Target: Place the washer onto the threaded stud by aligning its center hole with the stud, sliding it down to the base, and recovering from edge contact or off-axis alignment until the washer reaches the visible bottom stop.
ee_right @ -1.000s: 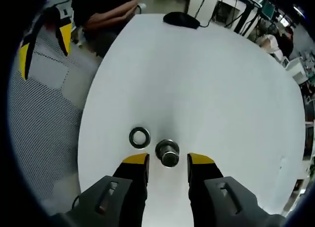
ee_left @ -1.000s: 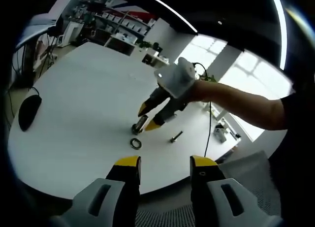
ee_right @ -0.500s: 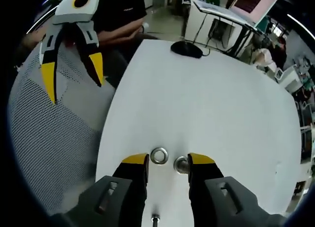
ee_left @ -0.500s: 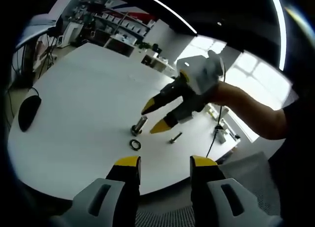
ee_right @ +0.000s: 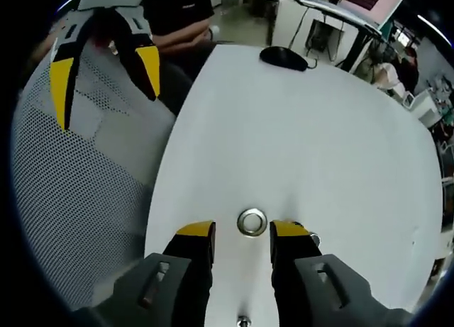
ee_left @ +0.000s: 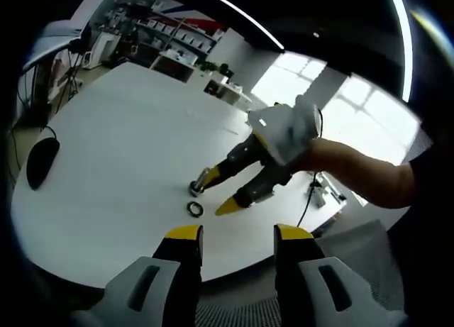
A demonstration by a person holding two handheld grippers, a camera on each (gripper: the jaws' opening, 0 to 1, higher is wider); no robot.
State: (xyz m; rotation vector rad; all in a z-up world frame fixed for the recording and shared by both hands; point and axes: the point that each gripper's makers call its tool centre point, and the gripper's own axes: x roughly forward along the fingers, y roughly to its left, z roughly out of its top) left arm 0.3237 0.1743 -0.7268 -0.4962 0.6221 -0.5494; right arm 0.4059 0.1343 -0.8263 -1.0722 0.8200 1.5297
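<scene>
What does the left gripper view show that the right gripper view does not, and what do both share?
Left gripper view: bright windows and shelving behind the table, and the upright stud.

Right gripper view: a mesh chair back, a seated person in black and a bolt between its own jaws.

Both: the white table, the washer lying flat, the black mouse, and the opposite hand-held gripper, both open.

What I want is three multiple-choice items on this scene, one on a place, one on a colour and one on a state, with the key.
1. The washer lies: A) threaded on the stud; B) flat on the table just ahead of the right gripper; C) on the chair.
2. The jaw tips are: A) red; B) green; C) yellow.
3. The right gripper is: A) open; B) shut on the washer; C) shut on a bolt.
Key: B, it lies bare on the white top; C, every tip is yellow; A, a clear gap separates its jaws.
</scene>
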